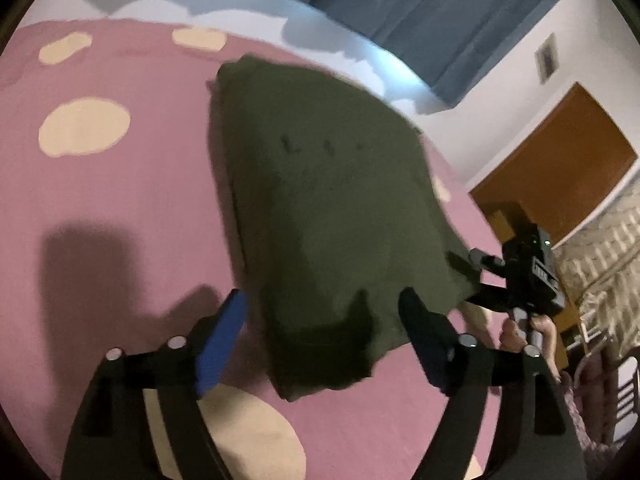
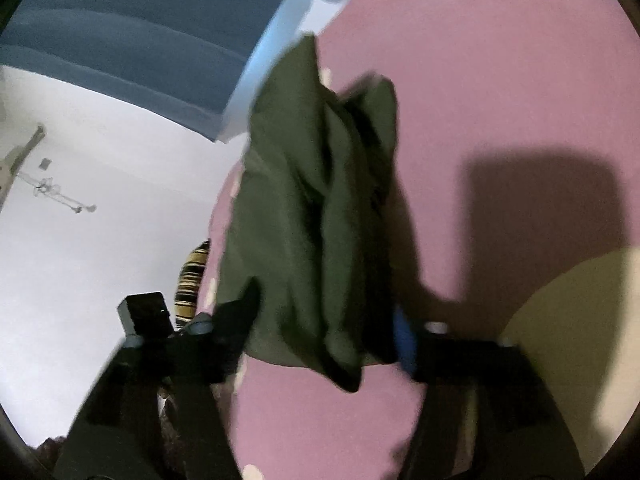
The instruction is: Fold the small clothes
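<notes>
On a pink bedsheet [image 1: 132,208] printed with cream blotches lies a dark olive garment [image 1: 320,200], the only piece of clothing in view. In the left wrist view it fills the centre of the field, running from about 11 o'clock down to 6 o'clock, its far part flat on the sheet and its near edge raised and blurred. The left gripper [image 1: 324,332] stands at 6 o'clock with its jaws spread wide; the blue-padded finger sits at 7 o'clock and the dark finger at 5 o'clock, one on either side of the near hem, neither pressing the cloth. This gripper is released. At 4 o'clock in the same view the right gripper [image 1: 476,280] meets the garment's right-hand corner, a hand [image 1: 520,332] around its handle below; the cloth is drawn up toward its tips.

In the right wrist view the garment [image 2: 312,220] hangs in bunched vertical folds from 12 o'clock to 6 o'clock, passing between the fingers of the right gripper [image 2: 324,332]. Its jaws stand apart with the fabric gathered between them; blur prevents telling whether they pinch it. A blue curtain [image 2: 120,40] occupies 10 o'clock, and a white wall [image 2: 100,240] lies at 8 o'clock. An orange-brown door [image 1: 560,160] shows at 3 o'clock in the left wrist view.
</notes>
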Tool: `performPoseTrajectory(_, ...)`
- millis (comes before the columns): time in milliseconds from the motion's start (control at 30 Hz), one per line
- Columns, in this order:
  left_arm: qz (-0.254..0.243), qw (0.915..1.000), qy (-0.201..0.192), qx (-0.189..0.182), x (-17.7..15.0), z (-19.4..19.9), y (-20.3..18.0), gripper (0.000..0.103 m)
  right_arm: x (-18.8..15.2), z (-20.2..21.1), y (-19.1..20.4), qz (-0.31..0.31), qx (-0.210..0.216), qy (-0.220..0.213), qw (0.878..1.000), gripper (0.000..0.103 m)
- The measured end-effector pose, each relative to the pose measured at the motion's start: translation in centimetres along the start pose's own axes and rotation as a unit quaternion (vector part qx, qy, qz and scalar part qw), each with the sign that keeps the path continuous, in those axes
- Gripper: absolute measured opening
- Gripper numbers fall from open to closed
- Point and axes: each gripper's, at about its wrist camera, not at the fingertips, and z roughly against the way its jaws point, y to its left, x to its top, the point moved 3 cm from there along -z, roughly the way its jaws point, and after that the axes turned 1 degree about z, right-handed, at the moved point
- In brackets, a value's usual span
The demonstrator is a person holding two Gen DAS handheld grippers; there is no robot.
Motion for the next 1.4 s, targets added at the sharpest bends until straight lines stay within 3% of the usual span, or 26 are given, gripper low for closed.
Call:
performPoseTrajectory(33, -0.002, 1.0000, -0.009, -0.001, 0.6, 0.6, 0.1, 0.082, 0.5, 0.5, 0.2, 0.010, 0.001, -0.008, 1.000, 0.080)
performPoseTrajectory(100, -0.002, 0.9998, -0.020, 0.002, 1.8, 1.0, 0.7, 0.084, 1.9, 1.1, 0.5, 0.025, -0.005, -0.014, 1.000, 0.084)
performPoseTrajectory(367, 0.062, 0.9973, 0.019, -0.033, 8.2, -4.3, 4.6, 0.085, 9.0, -3.1, -1.0, 0.002, 0.012, 0.025, 1.000, 0.084)
performPoseTrajectory(533, 0.059, 0.9974, 0.033, -0.027, 10.7, -7.6, 5.7, 0.085, 12.6, -6.9, -1.7, -0.010, 0.031, 0.045, 0.998, 0.084)
performPoseTrajectory(733, 0.082, 0.9947, 0.062, -0.010, 12.2, -10.4, 7.2, 0.086, 14.2, -9.2, -2.6, -0.013, 0.025, 0.059, 0.998, 0.083)
performPoseTrajectory(767, 0.088, 0.9942, 0.062, -0.008, 12.2, -10.5, 7.4, 0.085, 14.5, -9.6, -2.6, -0.008, 0.021, 0.062, 0.998, 0.082)
performPoseTrajectory(867, 0.080, 0.9952, 0.055, 0.009, 12.3, -10.6, 7.3, 0.083, 14.7, -10.3, -2.8, 0.007, -0.017, 0.076, 0.997, 0.060)
performPoseTrajectory(933, 0.063, 0.9962, 0.051, 0.029, 12.0, -10.8, 6.8, 0.083, 14.4, -10.5, -3.4, 0.004, -0.023, 0.085, 0.996, 0.038)
performPoseTrajectory(1100, 0.047, 0.9967, 0.043, 0.051, 12.0, -11.1, 6.4, 0.082, 13.8, -10.6, -4.2, -0.016, -0.002, 0.080, 0.997, 0.031)
performPoseTrajectory(1400, 0.040, 0.9969, 0.040, 0.055, 11.8, -11.0, 6.7, 0.082, 14.1, -11.2, -4.0, -0.018, 0.003, 0.073, 0.997, 0.030)
